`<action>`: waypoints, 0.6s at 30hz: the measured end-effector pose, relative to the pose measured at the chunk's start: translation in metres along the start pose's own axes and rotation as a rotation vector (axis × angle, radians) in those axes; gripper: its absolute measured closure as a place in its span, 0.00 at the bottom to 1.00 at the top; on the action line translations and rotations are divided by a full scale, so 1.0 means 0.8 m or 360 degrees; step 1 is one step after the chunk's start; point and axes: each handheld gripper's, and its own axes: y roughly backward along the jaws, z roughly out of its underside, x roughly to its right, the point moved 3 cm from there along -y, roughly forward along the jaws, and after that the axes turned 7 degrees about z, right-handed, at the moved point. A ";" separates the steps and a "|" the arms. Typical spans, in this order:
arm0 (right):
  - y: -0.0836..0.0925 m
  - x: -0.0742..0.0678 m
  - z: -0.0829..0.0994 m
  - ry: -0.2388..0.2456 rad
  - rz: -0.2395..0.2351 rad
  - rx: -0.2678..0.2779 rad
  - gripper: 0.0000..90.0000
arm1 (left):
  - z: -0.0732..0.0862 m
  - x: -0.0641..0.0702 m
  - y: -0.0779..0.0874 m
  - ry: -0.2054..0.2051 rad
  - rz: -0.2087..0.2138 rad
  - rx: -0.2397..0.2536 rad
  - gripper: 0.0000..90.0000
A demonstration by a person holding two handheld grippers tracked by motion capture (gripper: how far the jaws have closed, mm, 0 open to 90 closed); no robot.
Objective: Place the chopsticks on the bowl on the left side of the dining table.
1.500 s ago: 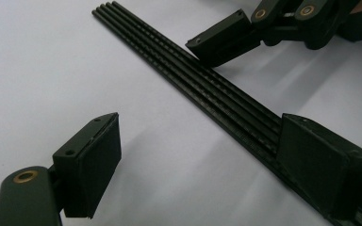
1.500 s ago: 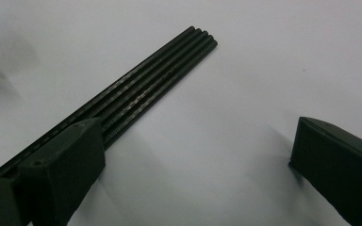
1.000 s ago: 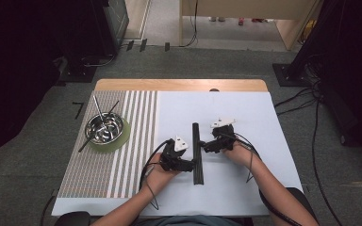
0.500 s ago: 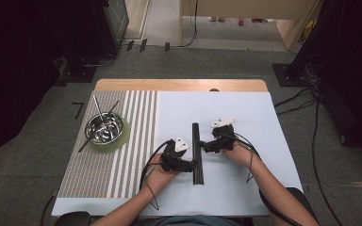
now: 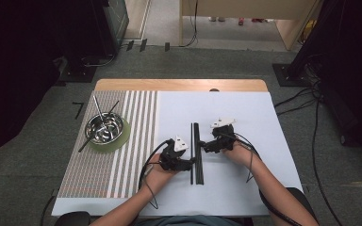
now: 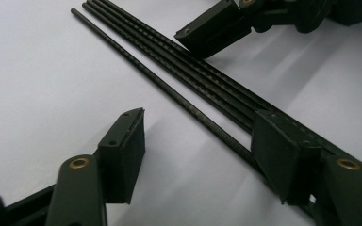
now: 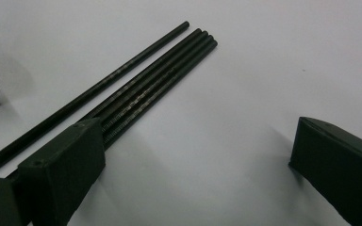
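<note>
Black rods (image 5: 197, 151) side by side on the white sheet (image 5: 245, 117), between both hands, one rod (image 6: 169, 89) slightly apart from the bundle. Left gripper (image 5: 190, 162) low at the rods, jaws just closing yet apart, the loose rod between them, pads off it. Right gripper (image 5: 206, 145) spread wide beside the bundle, gripping nothing. Steel bowl (image 5: 104, 128) well off to the left.

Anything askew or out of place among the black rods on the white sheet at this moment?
Yes: one thin black rod lies apart from the bundle of black rods, slightly splayed from it. The left gripper straddles it with jaws that have just been closing, pads not yet pressing. Nothing looks spilled or damaged.
</note>
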 end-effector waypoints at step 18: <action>0.000 0.000 0.000 0.0001 0.0000 0.0000 0.04 | -0.001 -0.005 0.007 -0.0001 -0.0056 -0.0059 0.72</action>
